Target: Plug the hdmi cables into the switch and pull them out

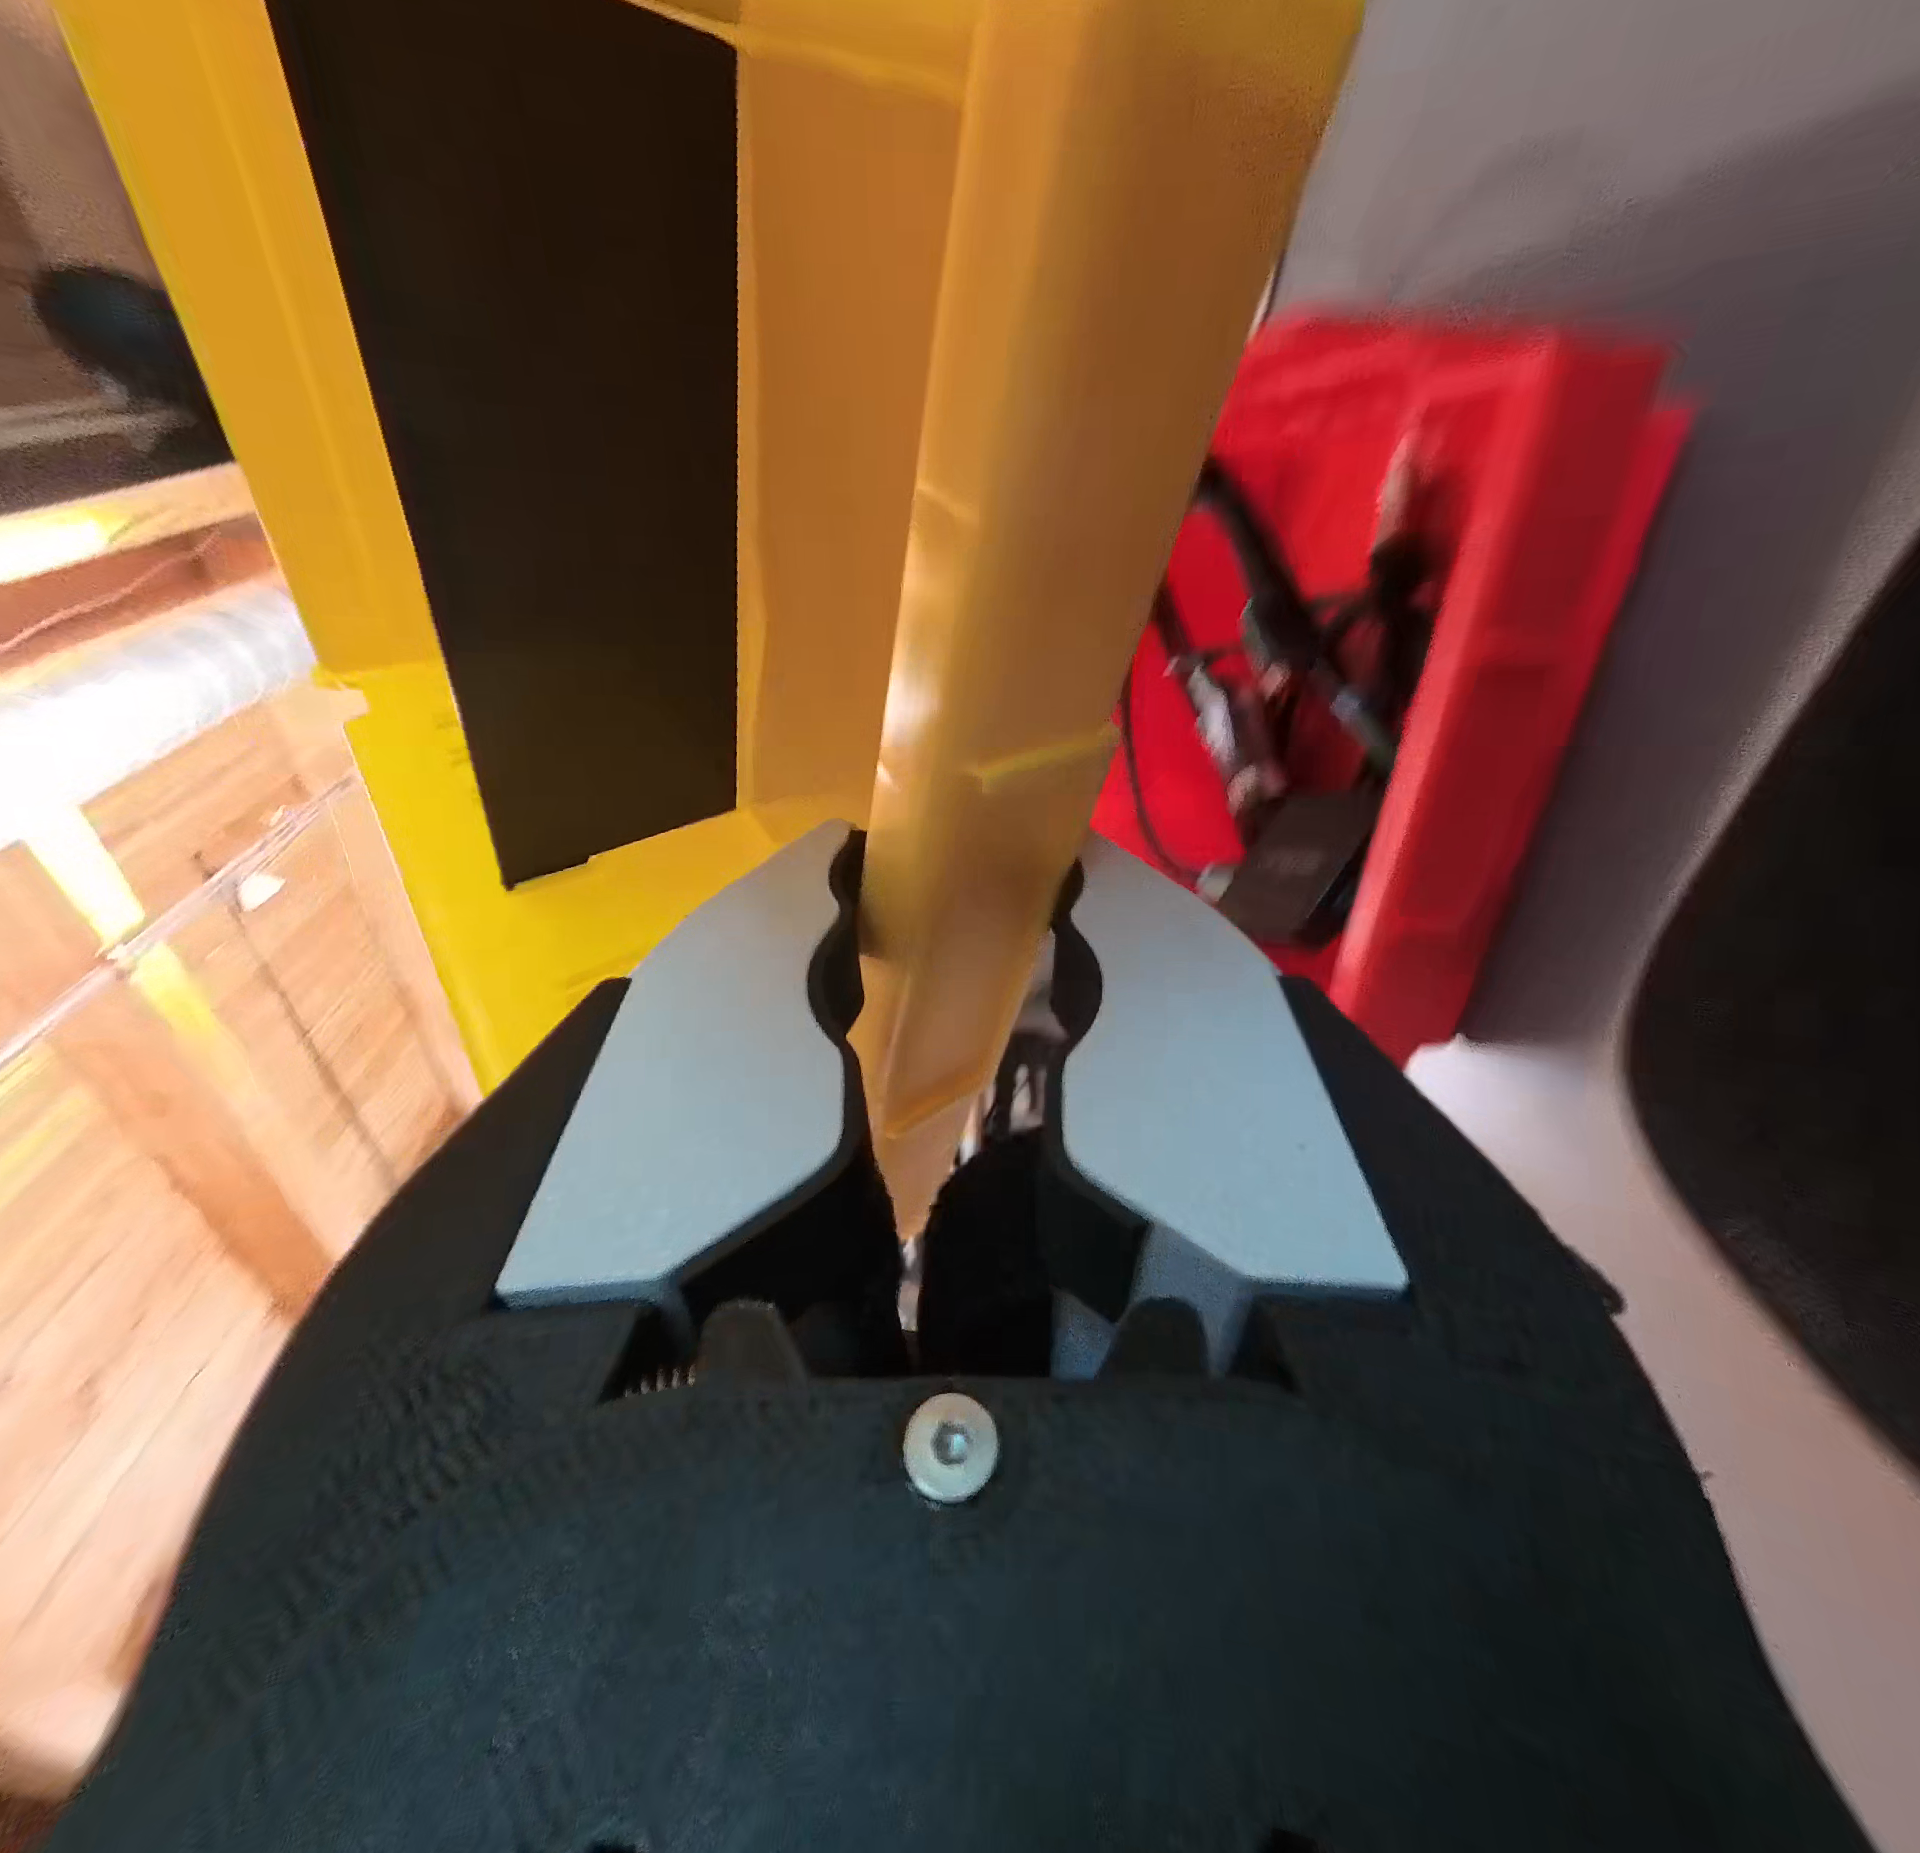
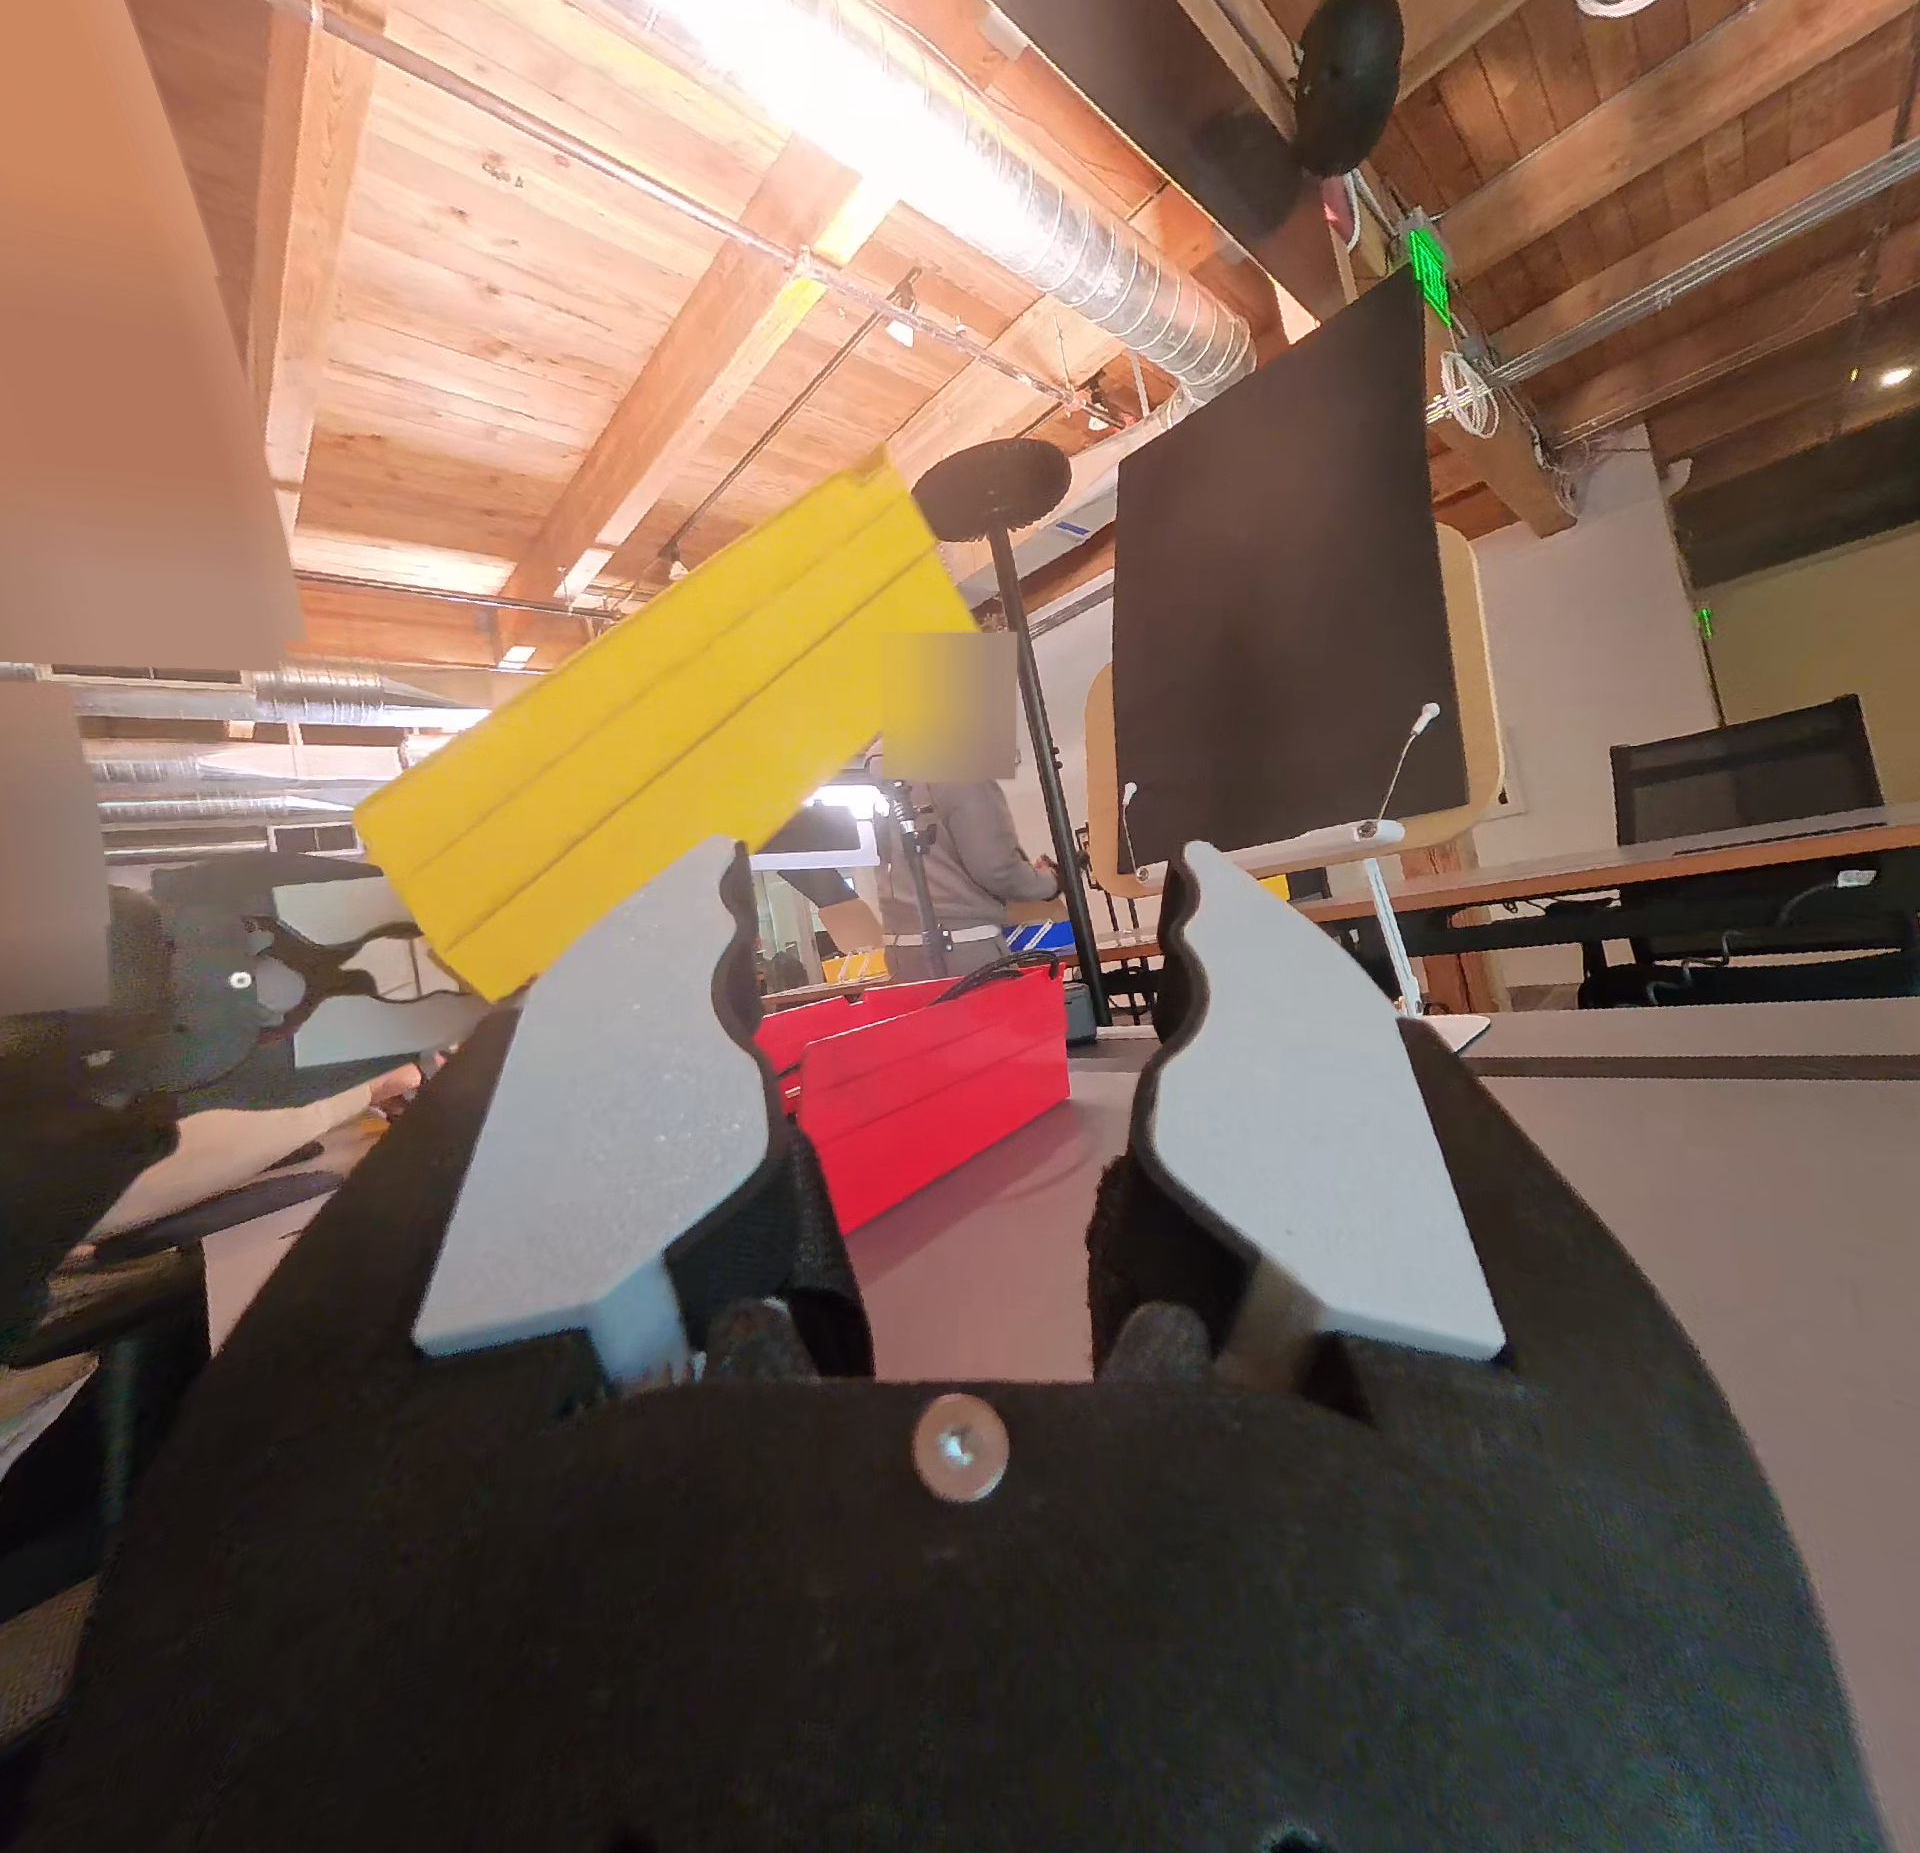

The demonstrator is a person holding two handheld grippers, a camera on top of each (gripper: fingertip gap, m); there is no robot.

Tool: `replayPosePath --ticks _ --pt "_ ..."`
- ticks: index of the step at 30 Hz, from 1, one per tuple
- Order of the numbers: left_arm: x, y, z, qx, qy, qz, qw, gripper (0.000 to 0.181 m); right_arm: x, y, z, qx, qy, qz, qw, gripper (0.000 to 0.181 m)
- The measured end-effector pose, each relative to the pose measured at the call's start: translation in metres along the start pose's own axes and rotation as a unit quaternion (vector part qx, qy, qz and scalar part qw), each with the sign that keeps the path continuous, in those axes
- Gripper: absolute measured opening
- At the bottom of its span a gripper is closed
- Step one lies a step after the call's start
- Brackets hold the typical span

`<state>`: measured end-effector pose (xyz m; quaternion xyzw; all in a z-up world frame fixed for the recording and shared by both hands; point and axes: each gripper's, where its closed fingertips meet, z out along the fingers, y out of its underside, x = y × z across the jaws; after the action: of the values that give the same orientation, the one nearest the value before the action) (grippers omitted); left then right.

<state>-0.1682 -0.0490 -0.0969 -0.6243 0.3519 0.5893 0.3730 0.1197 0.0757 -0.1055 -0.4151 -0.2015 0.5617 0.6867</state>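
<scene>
My left gripper [image 1: 961,904] is shut on the wall of a yellow bin [image 1: 997,453] and holds it tilted in the air; the bin has a black liner inside. The same yellow bin [image 2: 665,733] shows in the right wrist view, lifted at the left, with the left gripper [image 2: 416,962] clamped on its lower edge. A red bin [image 1: 1455,608] lies on the grey table and holds black HDMI cables [image 1: 1278,660] and a small black switch box [image 1: 1294,858]. My right gripper [image 2: 956,920] is open and empty, low over the table, pointing toward the red bin [image 2: 935,1086].
The grey table [image 2: 1662,1232] stretches to the right. A black board on a stand [image 2: 1278,640] rises behind the red bin. A person [image 2: 966,858] stands far behind. A dark mat [image 1: 1808,972] lies at the right in the left wrist view.
</scene>
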Motion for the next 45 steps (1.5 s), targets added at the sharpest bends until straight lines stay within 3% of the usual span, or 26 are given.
replayPosePath --ticks 5,11,23,34,37,39,42,43,45 --pt "0.035 -0.089 0.005 0.099 0.067 -0.042 0.992 0.032 0.000 -0.003 -0.002 0.010 -0.002 0.000 1.000 0.075" --pt "0.062 -0.165 0.024 0.147 0.138 -0.039 0.979 0.032 0.004 -0.013 -0.007 0.036 0.010 -0.012 0.999 0.072" --pt "0.142 -0.240 0.059 0.158 0.293 -0.058 0.941 0.034 0.022 -0.031 -0.019 0.085 0.049 0.013 0.995 0.057" --pt "0.162 -0.252 0.064 0.182 0.282 -0.041 0.941 0.033 0.021 -0.026 -0.017 0.070 0.049 0.004 0.996 0.055" --pt "0.154 -0.256 0.057 0.204 0.271 -0.084 0.937 0.044 0.013 -0.014 -0.015 0.007 0.024 -0.007 1.000 0.034" --pt "0.141 -0.257 0.045 0.229 0.284 -0.155 0.918 0.057 0.008 -0.008 -0.014 -0.021 0.011 -0.022 0.999 0.030" --pt "0.117 -0.246 0.019 0.274 0.308 -0.281 0.867 0.065 -0.002 0.009 -0.007 -0.077 -0.005 -0.063 0.995 0.031" --pt "0.111 -0.236 0.011 0.283 0.315 -0.307 0.852 0.066 -0.006 0.018 -0.004 -0.102 -0.010 -0.082 0.991 0.033" --pt "0.102 -0.203 0.009 0.264 0.305 -0.347 0.847 0.066 -0.013 0.038 0.002 -0.162 -0.020 -0.127 0.978 0.038"
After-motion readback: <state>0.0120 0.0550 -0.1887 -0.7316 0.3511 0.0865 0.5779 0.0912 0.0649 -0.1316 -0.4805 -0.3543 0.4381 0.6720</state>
